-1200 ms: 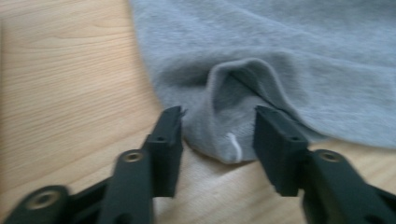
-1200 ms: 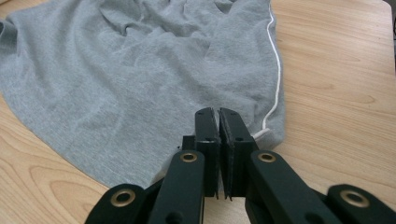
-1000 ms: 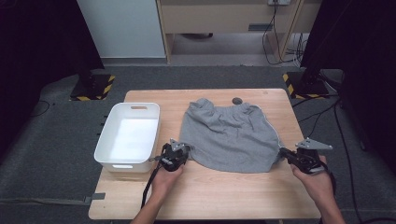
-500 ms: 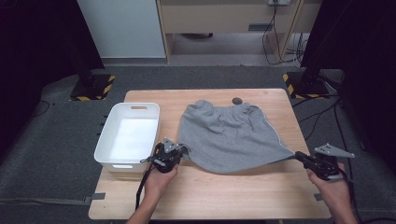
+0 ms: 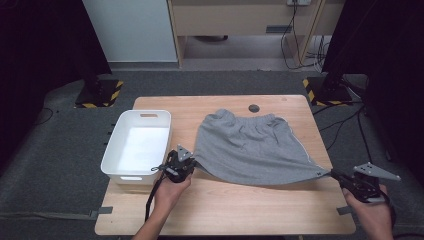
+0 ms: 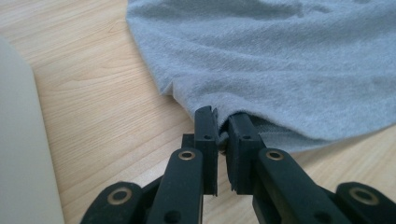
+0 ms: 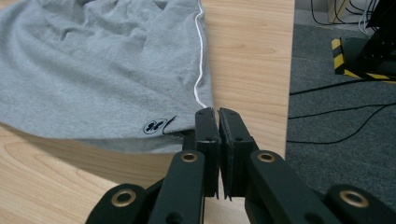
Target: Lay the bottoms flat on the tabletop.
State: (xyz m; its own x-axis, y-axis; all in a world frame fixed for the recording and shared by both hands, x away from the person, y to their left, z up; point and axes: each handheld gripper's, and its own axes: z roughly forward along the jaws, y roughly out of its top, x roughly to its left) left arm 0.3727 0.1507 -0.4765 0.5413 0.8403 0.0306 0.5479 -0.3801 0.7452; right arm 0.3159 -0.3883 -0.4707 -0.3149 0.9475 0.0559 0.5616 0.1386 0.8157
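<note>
Nearest the person, the two hands come in over the table's (image 5: 240, 210) front edge. The left hand (image 5: 169, 192) holds the left gripper (image 5: 187, 162), whose jaws are clamped on the shorts' (image 5: 250, 147) near-left hem corner; in the left gripper view (image 6: 223, 122) the grey cloth is pinched between the two black jaws, with a narrow gap left beside it. The right hand (image 5: 367, 212) sits past the table's front right corner and holds the right gripper (image 5: 334, 174), its jaws pressed together on the near-right hem corner. In the right gripper view (image 7: 218, 116) that corner runs into the closed jaws, close to a small dark logo (image 7: 154, 125) and the lower end of a white side stripe (image 7: 201, 56).

Between the two grippers the hem hangs in a shallow curve, pulled taut and lifted a little off the wood, with a shadow beneath it. The rest of the shorts lie flat on the table, spreading away from the person, with the gathered waistband (image 5: 247, 117) at the far end.

To the left of the shorts, just beside the left gripper, stands a white bin (image 5: 112, 160) at the table's left edge. Beyond the waistband, near the far edge, sits a small dark disc (image 5: 254, 107). Behind the table lies grey floor (image 5: 60, 150) with cables (image 5: 345, 120) at the right.
</note>
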